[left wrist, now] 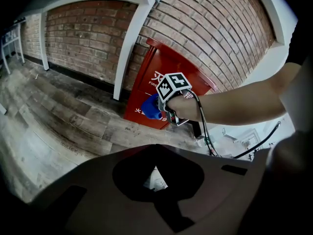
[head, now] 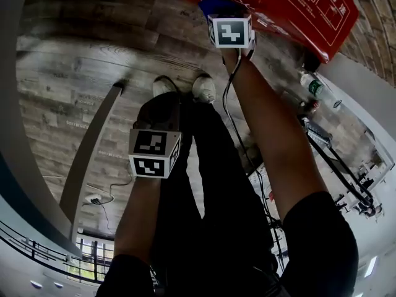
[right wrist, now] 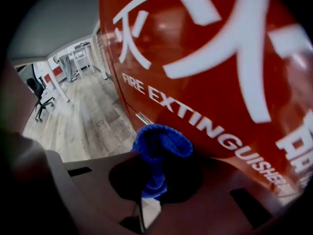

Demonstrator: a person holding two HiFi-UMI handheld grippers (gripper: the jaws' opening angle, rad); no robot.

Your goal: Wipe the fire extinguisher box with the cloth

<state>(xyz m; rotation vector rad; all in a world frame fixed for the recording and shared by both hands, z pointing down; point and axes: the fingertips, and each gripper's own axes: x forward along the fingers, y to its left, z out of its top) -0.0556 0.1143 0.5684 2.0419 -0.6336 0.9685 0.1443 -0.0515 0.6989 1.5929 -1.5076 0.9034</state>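
Observation:
The red fire extinguisher box (head: 291,8) stands against a brick wall, with white lettering on its front (right wrist: 205,72). My right gripper (right wrist: 155,180) is shut on a folded blue cloth (right wrist: 161,148), and the cloth presses against the lower front of the box. From the head view the right gripper (head: 230,31) is stretched forward to the box, the cloth (head: 216,6) just showing above its marker cube. The left gripper view shows the box (left wrist: 161,82) and cloth (left wrist: 150,106) from the side. My left gripper (head: 154,153) hangs back near my legs; its jaws (left wrist: 156,177) are together with nothing in them.
Wood plank floor (head: 80,60) runs in front of the box. A plastic bottle (head: 312,85) and cables (head: 337,159) lie to the right of it. A white pillar (left wrist: 128,43) stands left of the box. Desks and a chair (right wrist: 39,94) are far off.

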